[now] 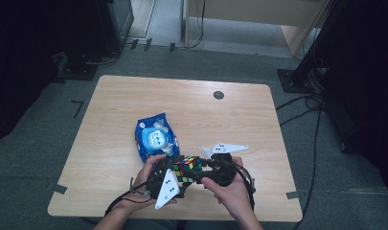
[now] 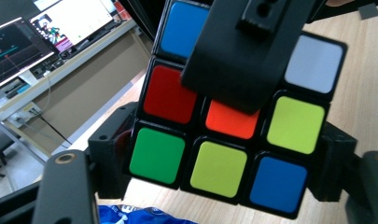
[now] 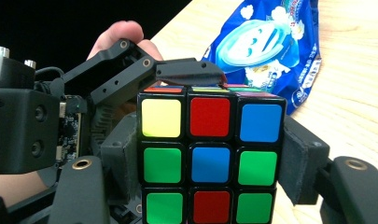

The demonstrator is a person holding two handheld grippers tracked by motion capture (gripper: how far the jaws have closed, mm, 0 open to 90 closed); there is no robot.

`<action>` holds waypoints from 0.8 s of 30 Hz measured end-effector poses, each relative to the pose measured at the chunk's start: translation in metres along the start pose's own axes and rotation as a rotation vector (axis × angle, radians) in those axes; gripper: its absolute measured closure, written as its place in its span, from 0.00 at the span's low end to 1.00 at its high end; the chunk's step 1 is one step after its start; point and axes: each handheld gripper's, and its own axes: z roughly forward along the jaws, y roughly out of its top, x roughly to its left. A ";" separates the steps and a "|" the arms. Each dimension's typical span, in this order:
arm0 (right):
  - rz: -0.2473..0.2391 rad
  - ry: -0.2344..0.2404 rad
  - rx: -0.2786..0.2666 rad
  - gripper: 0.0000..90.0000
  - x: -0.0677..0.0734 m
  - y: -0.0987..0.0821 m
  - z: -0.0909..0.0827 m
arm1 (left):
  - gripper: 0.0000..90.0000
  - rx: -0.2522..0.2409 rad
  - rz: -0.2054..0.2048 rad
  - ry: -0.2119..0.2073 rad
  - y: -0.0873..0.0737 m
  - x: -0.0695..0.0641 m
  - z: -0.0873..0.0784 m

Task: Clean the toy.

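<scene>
One scrambled puzzle cube (image 1: 187,168) sits between both grippers, held just above the table (image 1: 110,143) near its front edge; left gripper (image 1: 175,175) jaws pinch it at its sides, pads pressed flat on the faces; right gripper (image 1: 208,167) jaws also clamp it, from the opposite side, crossing the cube's face in the left gripper view; blue snack bag (image 1: 155,135) lies just behind the cube, close to the person's left hand (image 1: 151,167); far half of the table open, save a small round grey cap (image 1: 218,95) near the back edge; right side bare wood.
</scene>
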 end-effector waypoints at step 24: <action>-0.033 0.034 -0.126 0.40 -0.008 0.004 -0.018 | 0.37 0.020 -0.114 -0.021 -0.008 0.017 -0.001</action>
